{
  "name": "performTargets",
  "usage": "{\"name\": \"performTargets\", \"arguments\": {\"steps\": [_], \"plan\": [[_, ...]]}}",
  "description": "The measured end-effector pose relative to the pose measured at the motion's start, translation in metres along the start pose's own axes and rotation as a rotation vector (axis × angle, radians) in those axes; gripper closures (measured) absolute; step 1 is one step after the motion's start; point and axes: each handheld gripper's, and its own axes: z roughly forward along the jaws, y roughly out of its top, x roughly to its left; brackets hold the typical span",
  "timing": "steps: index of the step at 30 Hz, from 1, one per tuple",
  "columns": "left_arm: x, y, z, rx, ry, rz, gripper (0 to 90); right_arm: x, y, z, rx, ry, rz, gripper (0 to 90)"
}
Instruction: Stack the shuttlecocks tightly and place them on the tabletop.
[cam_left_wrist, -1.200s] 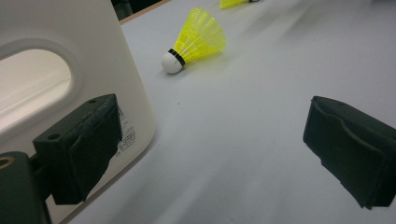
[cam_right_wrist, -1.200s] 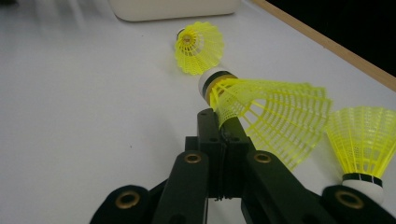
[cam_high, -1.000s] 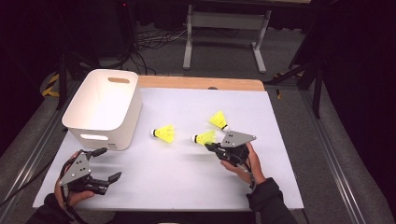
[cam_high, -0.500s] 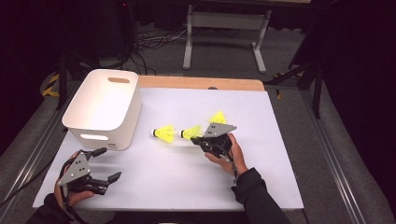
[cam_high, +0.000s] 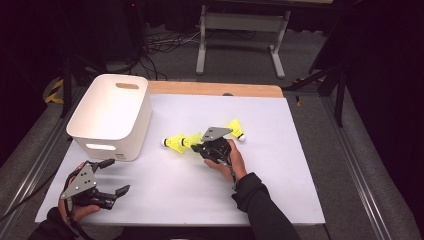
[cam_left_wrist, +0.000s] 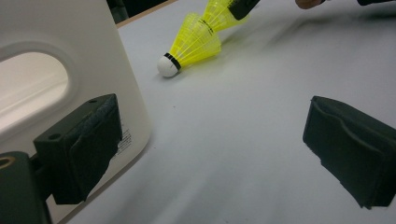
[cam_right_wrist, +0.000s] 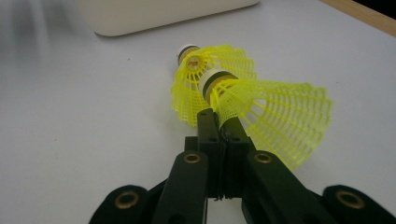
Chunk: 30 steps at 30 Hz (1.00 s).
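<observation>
Three yellow shuttlecocks are on or near the white table (cam_high: 280, 165). My right gripper (cam_high: 198, 146) (cam_right_wrist: 217, 120) is shut on the skirt edge of one shuttlecock (cam_high: 193, 139) (cam_right_wrist: 275, 112). Its cork nose is pushed into the open skirt of a second shuttlecock (cam_high: 173, 143) (cam_right_wrist: 192, 79) lying on the table. The third shuttlecock (cam_high: 235, 128) lies just behind the right hand. My left gripper (cam_high: 116, 176) (cam_left_wrist: 215, 149) rests open at the front left with nothing between its jaws. In the left gripper view the lying shuttlecock (cam_left_wrist: 191, 44) shows ahead.
A white bin (cam_high: 110, 112) (cam_left_wrist: 56, 60) with a handle slot stands at the table's left, right beside the left gripper. A wooden strip (cam_high: 215, 89) runs along the far edge. Bare white surface lies at the front and right.
My right gripper has carried its shuttlecock leftward across the table, away from the third one, until its nose met the skirt of the lying one. The left gripper has stayed still.
</observation>
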Motion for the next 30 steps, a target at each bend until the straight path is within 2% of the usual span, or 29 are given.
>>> {"name": "performTargets", "arguments": {"steps": [9,17,29,30], "plan": [[0.0,-0.001,0.0,0.005,-0.013,-0.002,5.5,0.006,0.004,0.02,0.012,0.02,0.008,89.1],[0.0,-0.001,0.001,0.008,-0.018,0.0,5.9,0.011,0.007,0.03,0.012,0.034,0.005,87.9],[-0.001,-0.001,0.001,0.008,-0.015,0.008,6.4,0.011,0.004,0.038,0.044,0.038,0.027,79.4],[-0.001,-0.001,0.002,0.011,-0.016,0.008,6.4,0.011,0.004,0.038,0.055,0.03,0.03,76.3]]}}
